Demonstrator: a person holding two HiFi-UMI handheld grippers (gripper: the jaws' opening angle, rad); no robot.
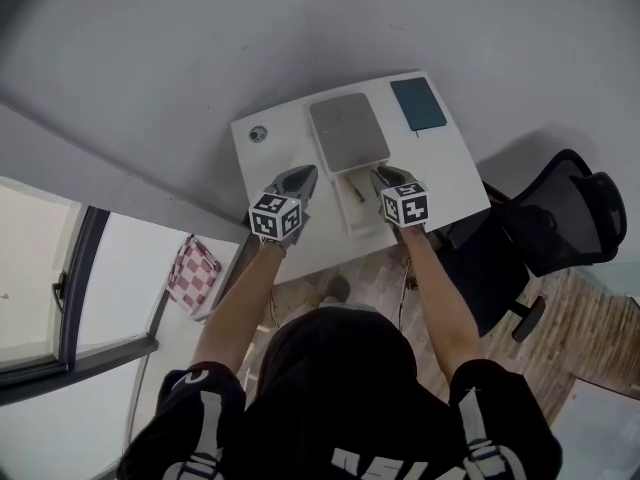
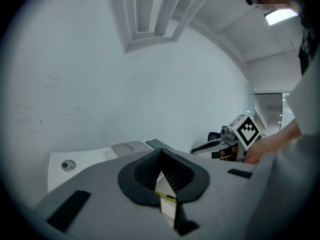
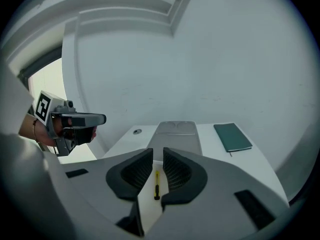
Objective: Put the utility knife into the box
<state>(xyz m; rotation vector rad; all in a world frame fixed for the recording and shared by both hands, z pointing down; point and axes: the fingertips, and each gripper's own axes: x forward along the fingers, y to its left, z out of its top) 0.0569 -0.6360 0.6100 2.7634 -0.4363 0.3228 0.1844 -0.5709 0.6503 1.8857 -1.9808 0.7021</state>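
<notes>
The yellow utility knife (image 3: 156,184) lies inside a long white open box (image 3: 148,201) on the white table (image 1: 280,148). My right gripper (image 3: 157,154) hovers above it, open, with nothing between its pads; the knife shows through the gap. In the head view the right gripper (image 1: 380,175) is over the box (image 1: 360,213). My left gripper (image 1: 305,176) hangs just left of the box, and in its own view the left gripper (image 2: 161,154) is shut with its tips touching and nothing in them. Below its jaws the box (image 2: 169,209) and a sliver of the knife (image 2: 165,196) show.
A flat grey lid (image 1: 347,131) lies beyond the box, and a dark green notebook (image 1: 418,104) rests at the far right corner. A small round fitting (image 1: 258,134) sits at the far left. A black office chair (image 1: 560,218) stands right of the table; a checkered cloth (image 1: 190,273) lies on the floor at left.
</notes>
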